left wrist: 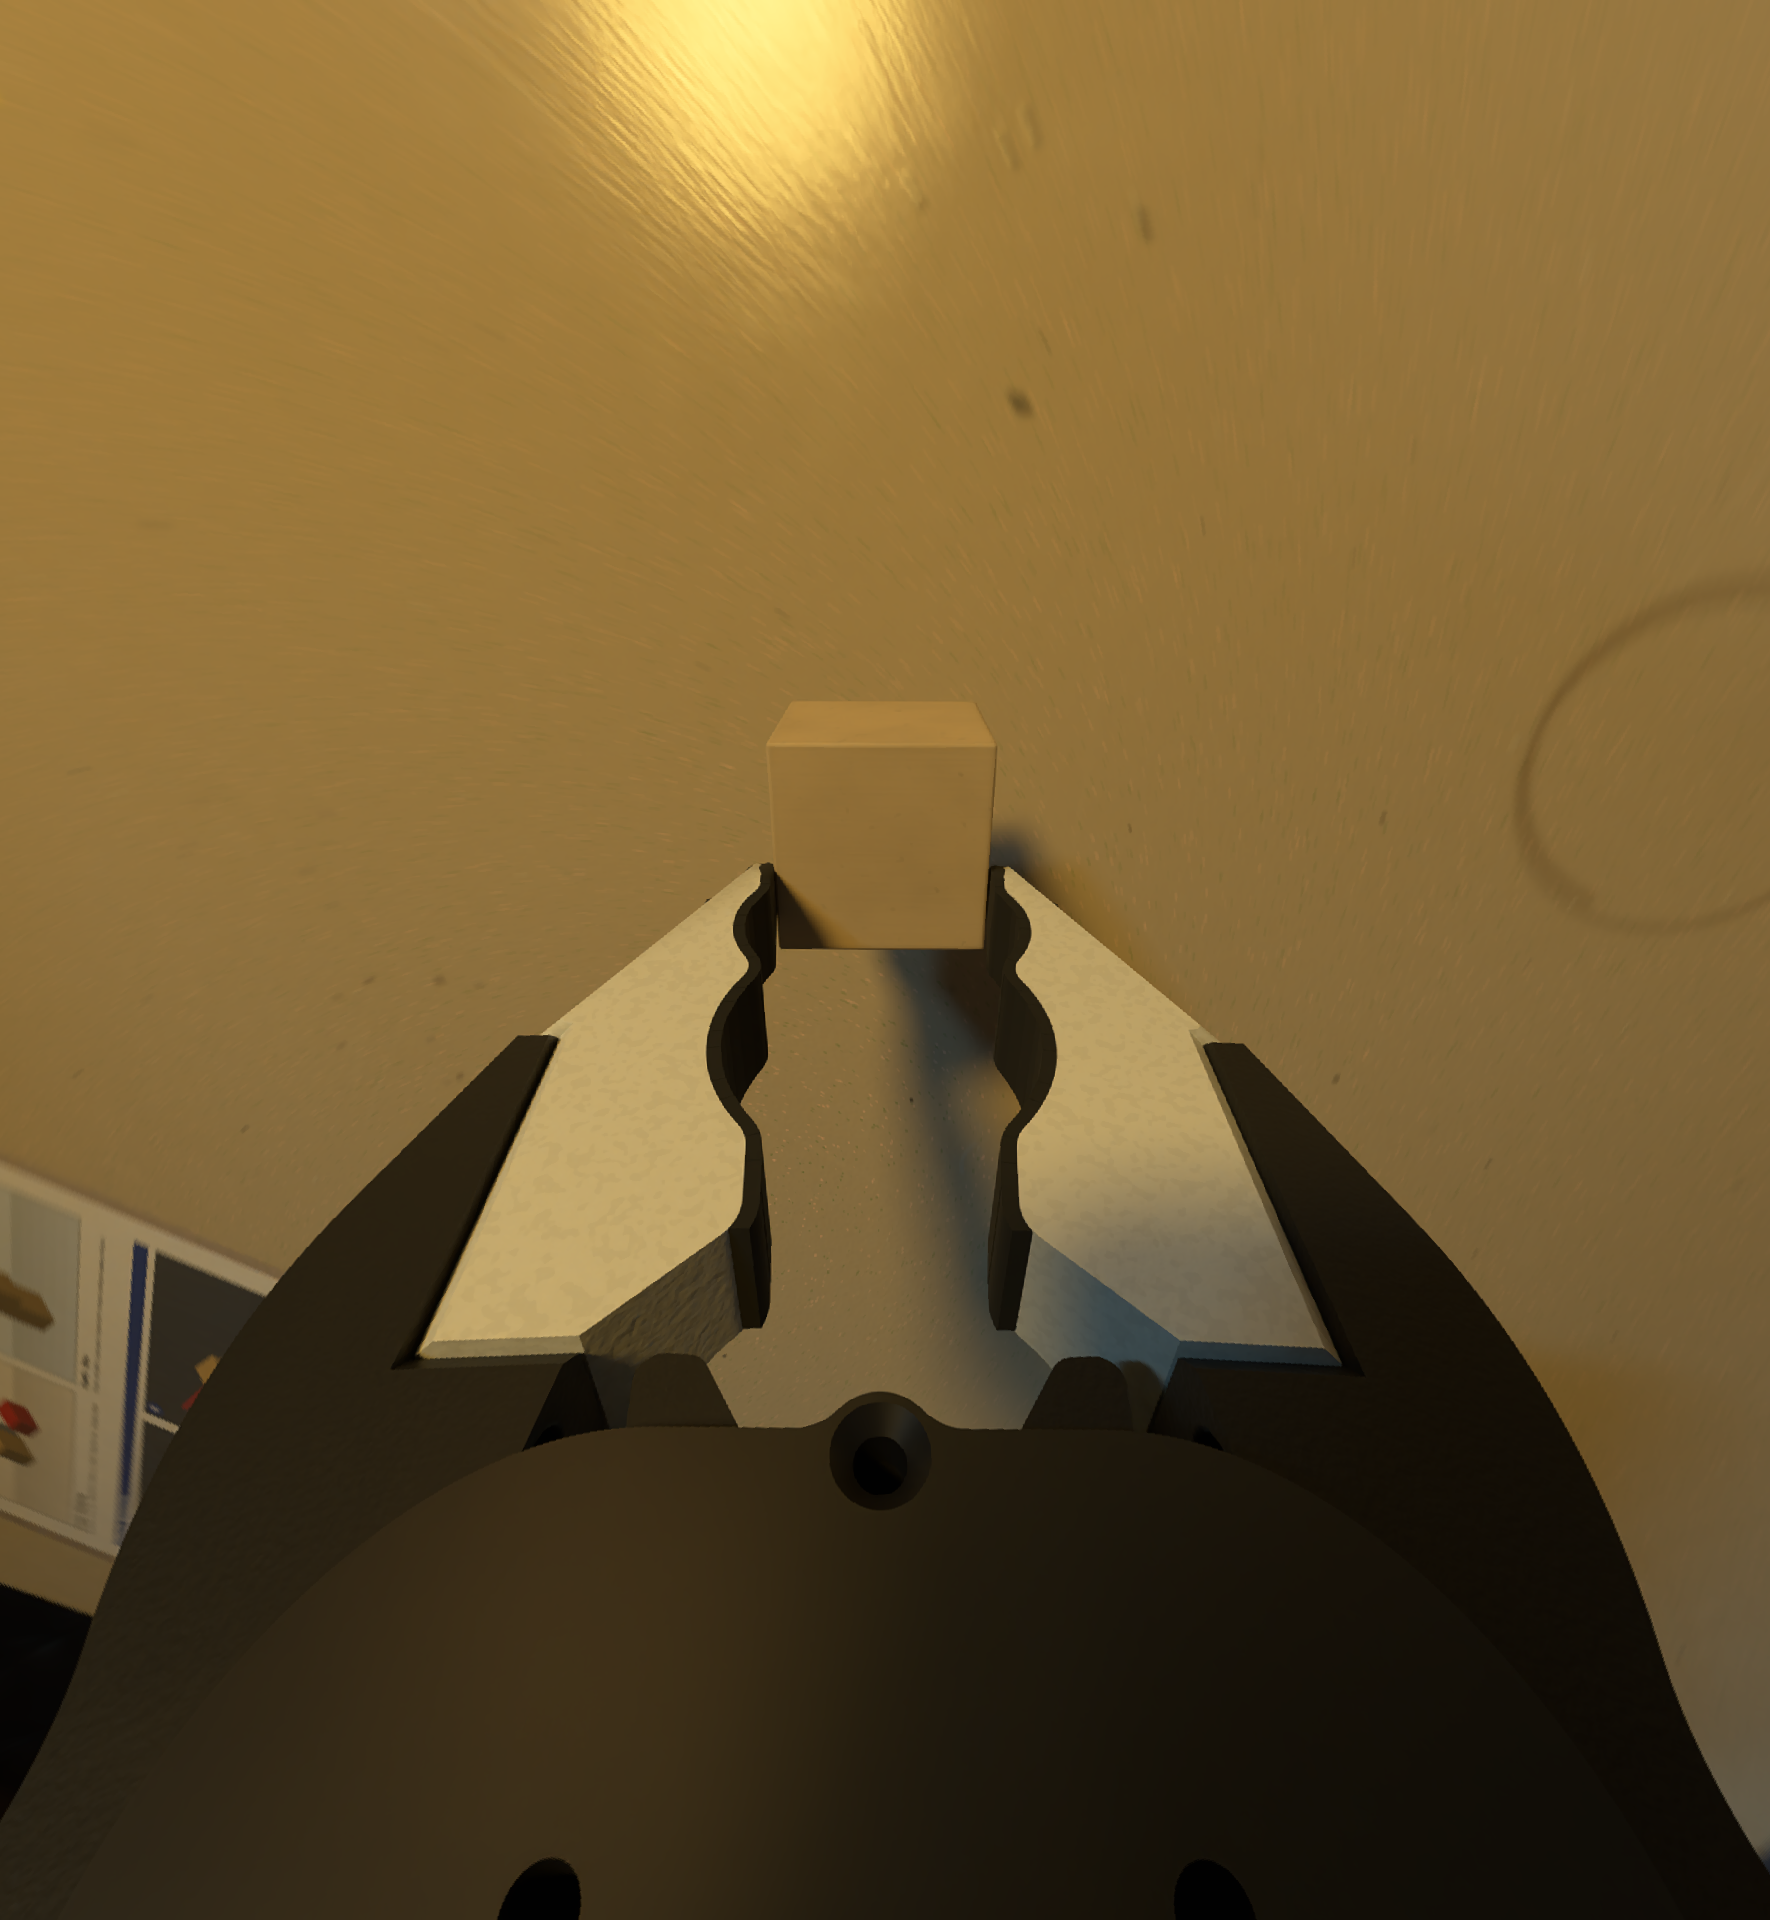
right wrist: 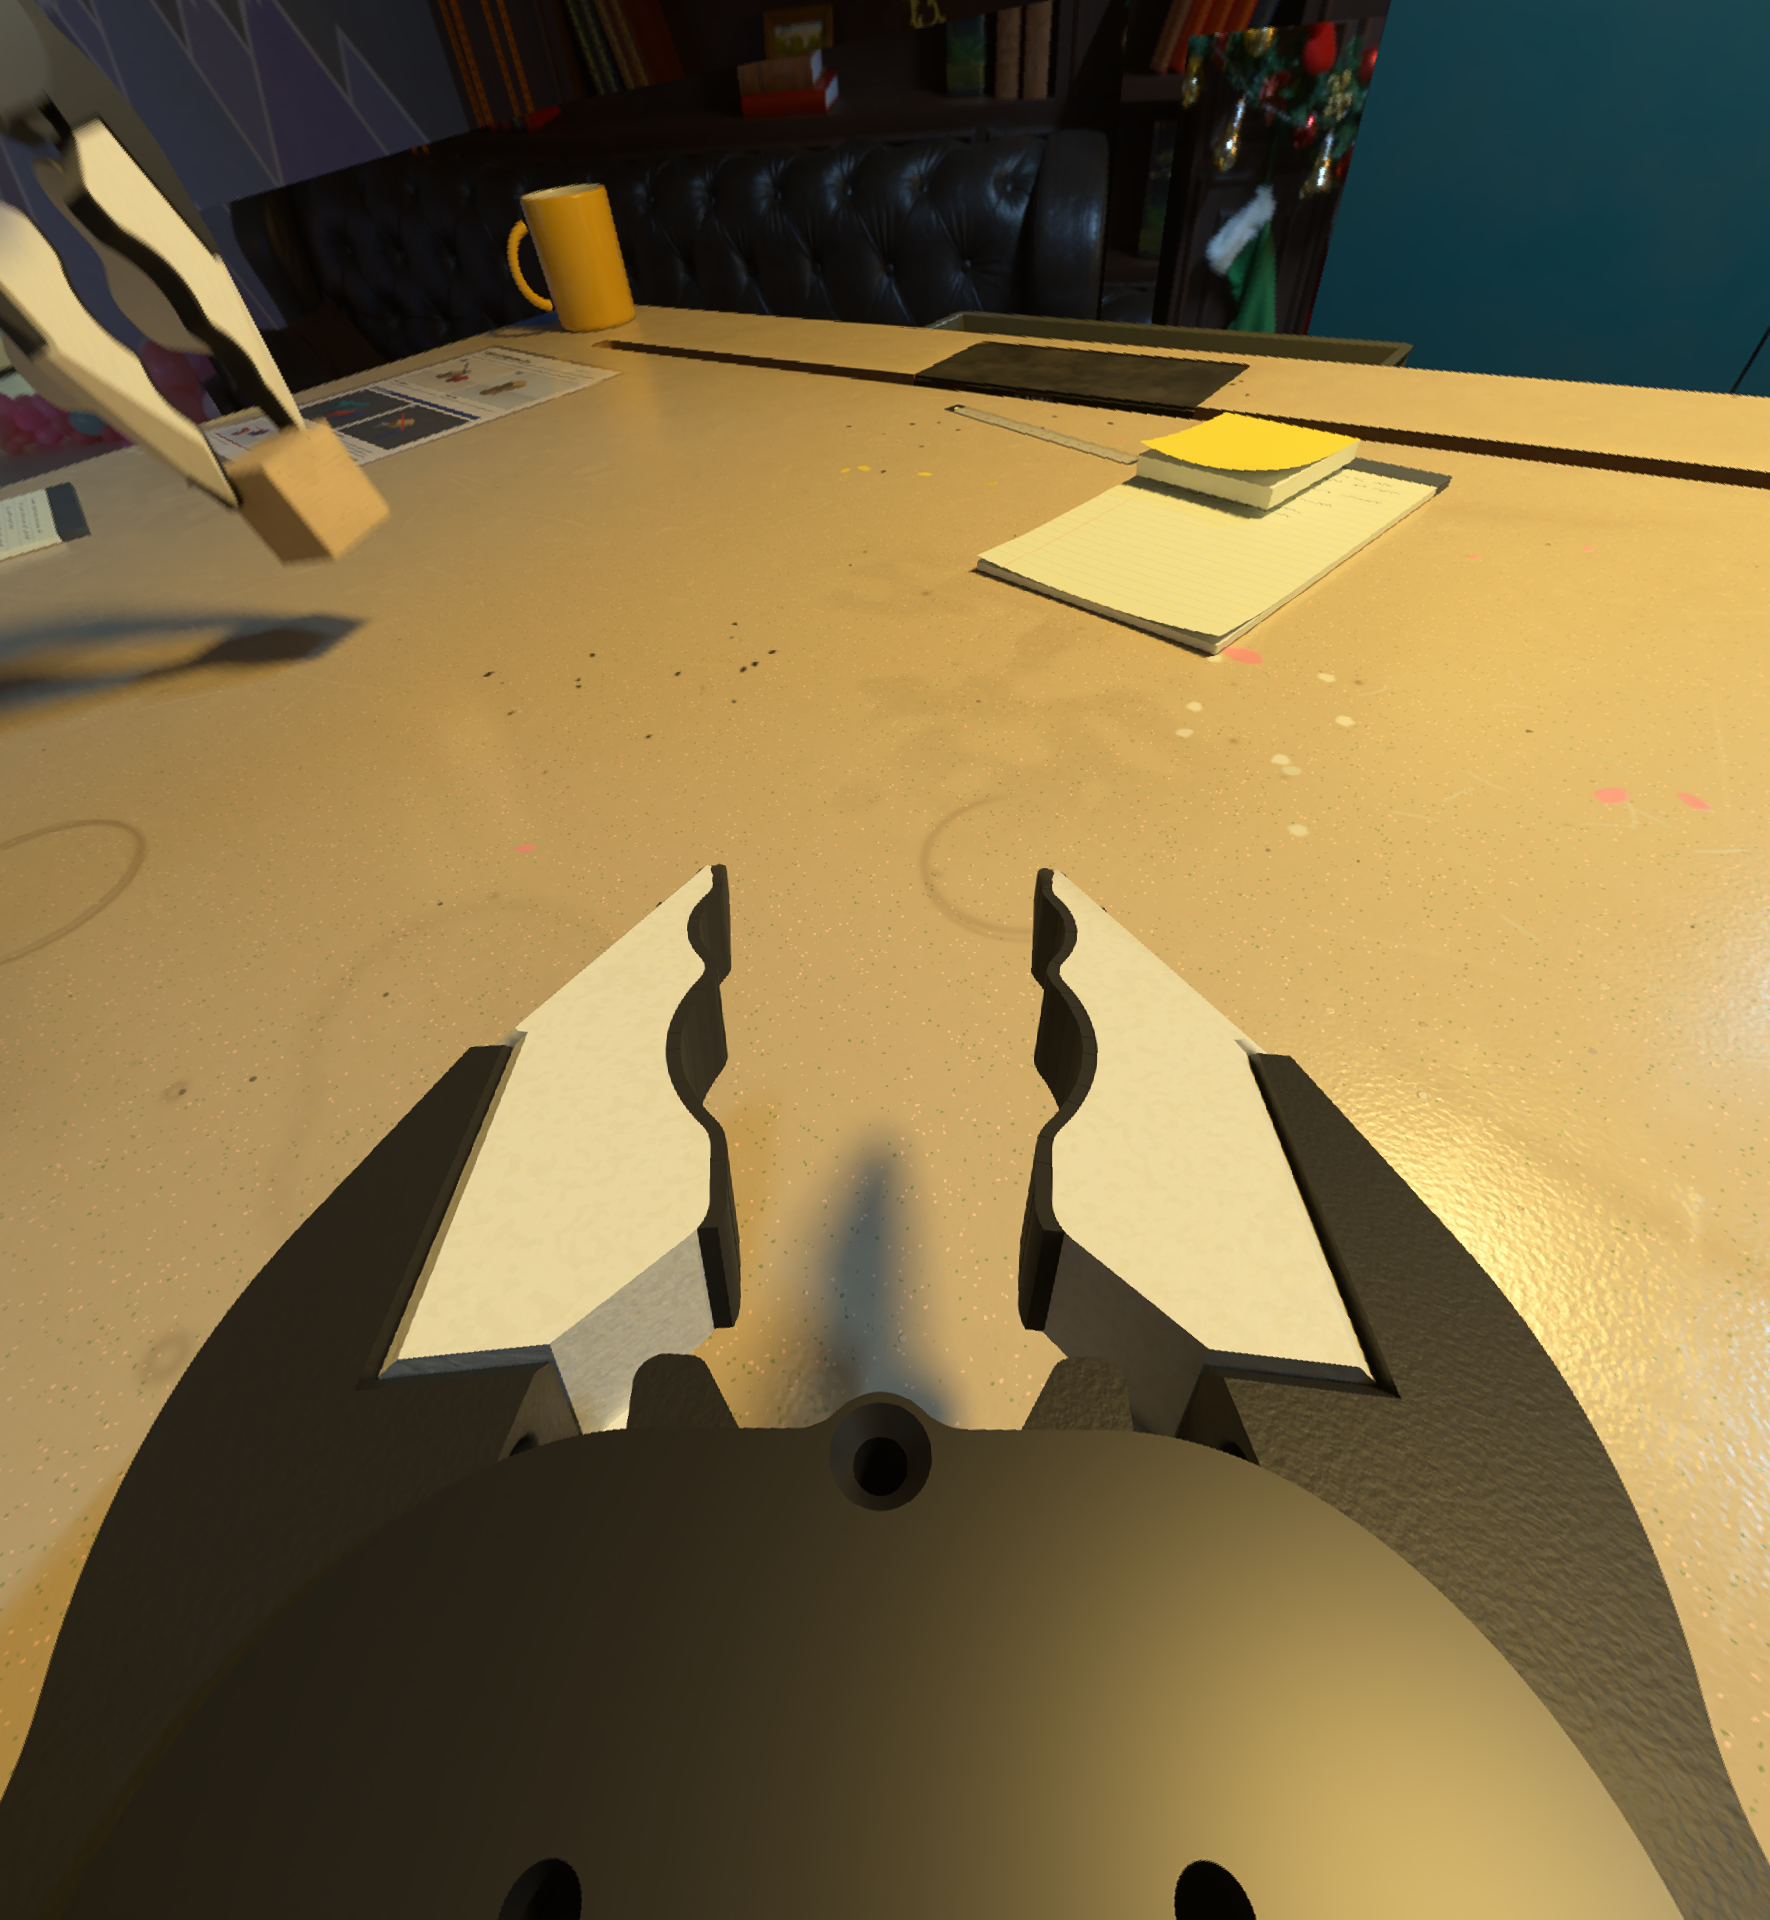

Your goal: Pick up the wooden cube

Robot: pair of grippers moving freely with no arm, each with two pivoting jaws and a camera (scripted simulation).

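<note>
The wooden cube (left wrist: 881, 831) is pale and plain and sits pinched between the tips of my left gripper (left wrist: 881, 904), which is shut on it. In the right wrist view the same cube (right wrist: 312, 499) hangs in the left gripper (right wrist: 257, 468) well above the tan table (right wrist: 860, 644), with its shadow on the surface below. My right gripper (right wrist: 881, 883) is open and empty, low over the table near the front.
A yellow mug (right wrist: 577, 256) stands at the table's far edge. A notepad (right wrist: 1203, 561) with a yellow sticky-note block (right wrist: 1250, 452) lies far right, beside a ruler (right wrist: 1042, 428) and dark mat (right wrist: 1078, 374). A printed sheet (right wrist: 424, 400) lies far left, also showing in the left wrist view (left wrist: 39, 1340).
</note>
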